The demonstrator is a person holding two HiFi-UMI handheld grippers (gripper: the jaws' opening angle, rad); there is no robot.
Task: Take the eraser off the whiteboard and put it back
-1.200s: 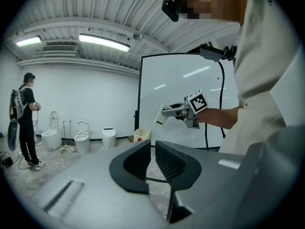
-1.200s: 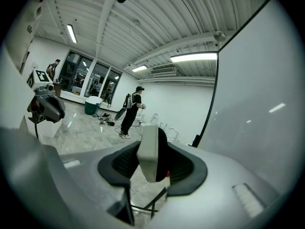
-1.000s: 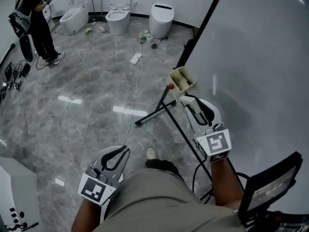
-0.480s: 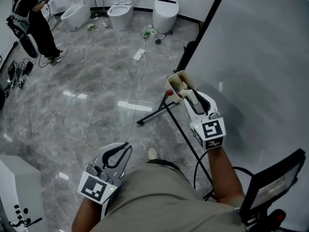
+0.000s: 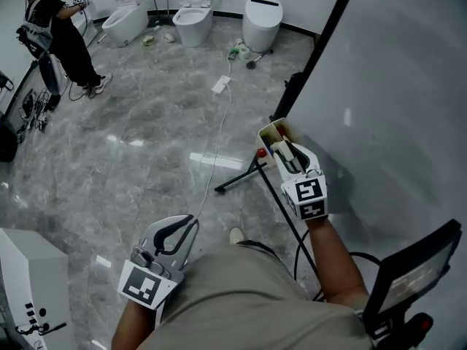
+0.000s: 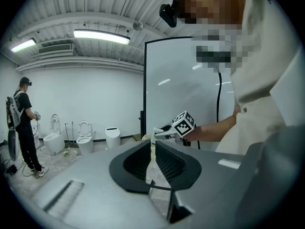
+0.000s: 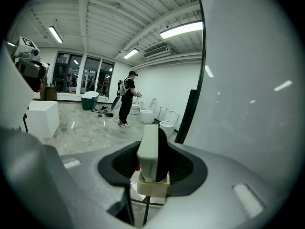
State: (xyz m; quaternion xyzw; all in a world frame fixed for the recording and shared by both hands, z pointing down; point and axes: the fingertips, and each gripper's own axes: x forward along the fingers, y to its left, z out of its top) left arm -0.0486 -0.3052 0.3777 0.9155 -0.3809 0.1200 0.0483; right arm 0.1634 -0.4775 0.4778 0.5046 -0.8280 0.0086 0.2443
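Holding the eraser (image 7: 148, 149), your right tool (image 5: 287, 154) has it pinched and standing on end, just above the little box (image 5: 271, 131) beside the whiteboard (image 5: 394, 108). It looks light, with a hard pale back and a soft dark pad, so I think a gentle squeeze should keep it from slipping. Your left tool (image 6: 153, 149) is closed with nothing in it.
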